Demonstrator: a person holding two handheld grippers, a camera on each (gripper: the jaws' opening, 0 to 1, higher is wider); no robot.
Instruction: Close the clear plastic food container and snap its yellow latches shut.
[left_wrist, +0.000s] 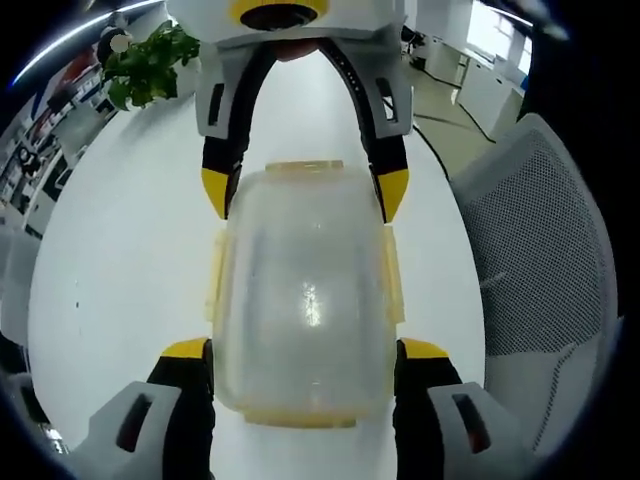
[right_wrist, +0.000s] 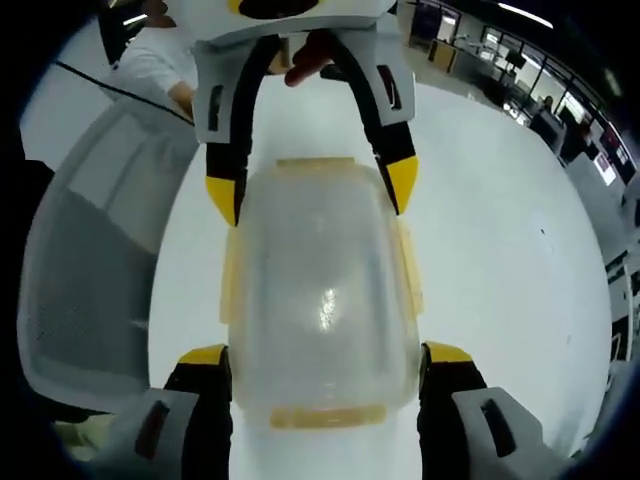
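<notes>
The clear plastic container (left_wrist: 305, 300) lies on the white table (left_wrist: 130, 260) with its lid on. Yellow latches (left_wrist: 212, 285) run along its long sides and both ends. My left gripper (left_wrist: 305, 352) straddles the near end, its yellow-tipped jaws spread wide and pressed against the container's two sides. My right gripper (left_wrist: 305, 192) comes in from the far end and clasps the other end the same way. In the right gripper view the container (right_wrist: 320, 300) sits between my right gripper (right_wrist: 325, 355) below and my left gripper (right_wrist: 313, 190) above.
A grey mesh office chair (left_wrist: 545, 270) stands against the table's edge, seen too as the chair (right_wrist: 85, 280) in the right gripper view. A green plant (left_wrist: 150, 62) stands at the table's far end. A person's hand (right_wrist: 310, 60) holds the left gripper.
</notes>
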